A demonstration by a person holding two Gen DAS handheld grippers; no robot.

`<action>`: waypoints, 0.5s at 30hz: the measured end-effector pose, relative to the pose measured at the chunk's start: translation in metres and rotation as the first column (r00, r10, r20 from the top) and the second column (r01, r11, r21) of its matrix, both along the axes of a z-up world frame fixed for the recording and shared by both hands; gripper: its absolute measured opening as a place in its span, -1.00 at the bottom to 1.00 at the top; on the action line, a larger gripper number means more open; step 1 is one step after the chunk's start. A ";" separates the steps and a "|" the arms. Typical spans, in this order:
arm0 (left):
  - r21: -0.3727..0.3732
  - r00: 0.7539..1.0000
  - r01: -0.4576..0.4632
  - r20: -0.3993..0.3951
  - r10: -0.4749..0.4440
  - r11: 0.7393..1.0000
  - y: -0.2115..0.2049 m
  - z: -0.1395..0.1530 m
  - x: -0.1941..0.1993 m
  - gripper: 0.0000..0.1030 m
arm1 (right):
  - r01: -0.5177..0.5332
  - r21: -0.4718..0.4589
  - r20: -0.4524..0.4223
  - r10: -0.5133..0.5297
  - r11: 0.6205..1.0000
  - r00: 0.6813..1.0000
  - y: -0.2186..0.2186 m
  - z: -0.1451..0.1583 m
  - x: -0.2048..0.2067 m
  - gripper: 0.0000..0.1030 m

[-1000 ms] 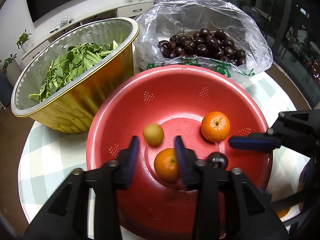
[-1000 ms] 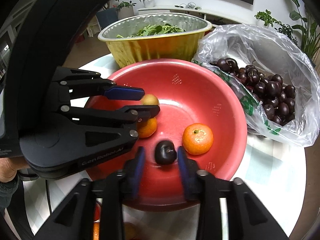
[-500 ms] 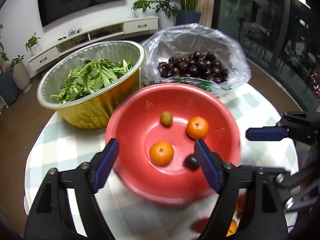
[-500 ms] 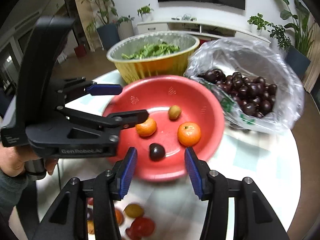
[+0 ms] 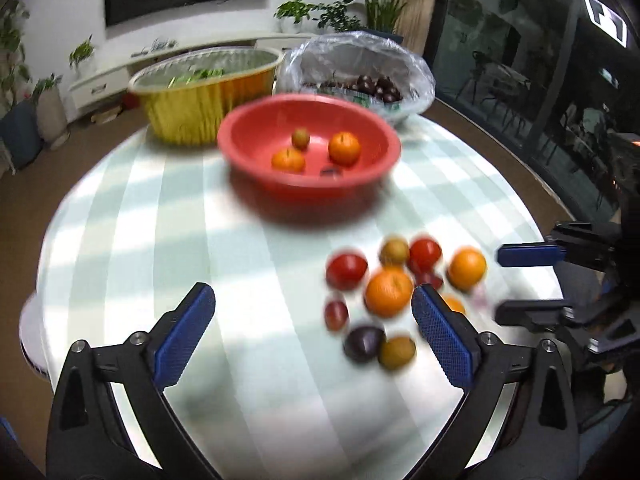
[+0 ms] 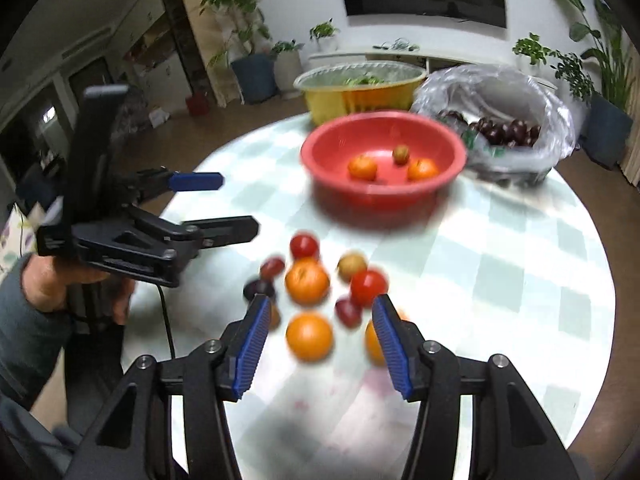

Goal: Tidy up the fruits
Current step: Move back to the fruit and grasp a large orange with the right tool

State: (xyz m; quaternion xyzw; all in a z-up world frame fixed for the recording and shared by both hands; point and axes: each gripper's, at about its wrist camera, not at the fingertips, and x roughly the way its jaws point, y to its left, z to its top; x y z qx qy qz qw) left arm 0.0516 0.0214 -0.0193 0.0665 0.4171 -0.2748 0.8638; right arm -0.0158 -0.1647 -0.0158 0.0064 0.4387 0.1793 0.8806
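left wrist view is showing your left gripper [image 5: 312,330] spread wide and holding nothing, hanging over the checked table [image 5: 200,240]. your right gripper [image 5: 524,280] is coming into that view from the right edge, its blue-tipped fingers apart. right wrist view is showing the right gripper [image 6: 318,330] with its jaws parted and empty above a loose pile of fruit [image 6: 316,292] lying on the cloth. an orange [image 6: 309,336] is sitting between the two blue pads [image 6: 252,344], not touched by either. around it you are seeing another orange [image 6: 307,281], red tomatoes [image 6: 369,288], a few dark plums and small brownish fruits, all blurred. your left hand [image 6: 68,284] is gripping the left gripper's handle at the left side of that view. farther back the red bowl [image 6: 384,196] is holding two oranges [image 6: 362,168], a small brownish fruit [image 6: 400,154] and, seen from the left wrist, a dark plum [image 5: 331,171]. behind the bowl a gold foil pan [image 6: 360,92] with greens is standing beside a clear bag of cherries [image 6: 504,132].
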 end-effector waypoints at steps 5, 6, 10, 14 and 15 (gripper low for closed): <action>-0.021 0.999 -0.027 -0.030 0.026 0.999 0.015 -0.013 -0.039 0.94 | 0.003 0.005 -0.068 -0.003 1.000 0.998 0.006 -0.021 -0.007 -0.04; -0.020 0.999 -0.030 -0.035 0.029 0.999 0.017 -0.015 -0.043 0.94 | -0.003 0.004 -0.071 0.003 1.000 0.997 0.008 -0.022 -0.007 -0.04; -0.010 0.998 -0.037 -0.045 0.037 0.999 0.017 -0.019 -0.048 0.94 | -0.011 -0.022 -0.080 0.009 1.000 0.997 0.016 -0.028 -0.006 -0.06; 0.002 0.999 -0.022 -0.042 0.023 1.000 0.010 -0.019 -0.048 0.94 | 0.004 -0.044 -0.102 -0.008 0.999 0.995 0.016 -0.036 -0.003 -0.06; 0.009 0.999 -0.018 -0.041 0.019 1.000 0.008 -0.020 -0.049 0.94 | 0.005 -0.050 -0.109 -0.011 0.999 0.994 0.017 -0.038 -0.002 -0.06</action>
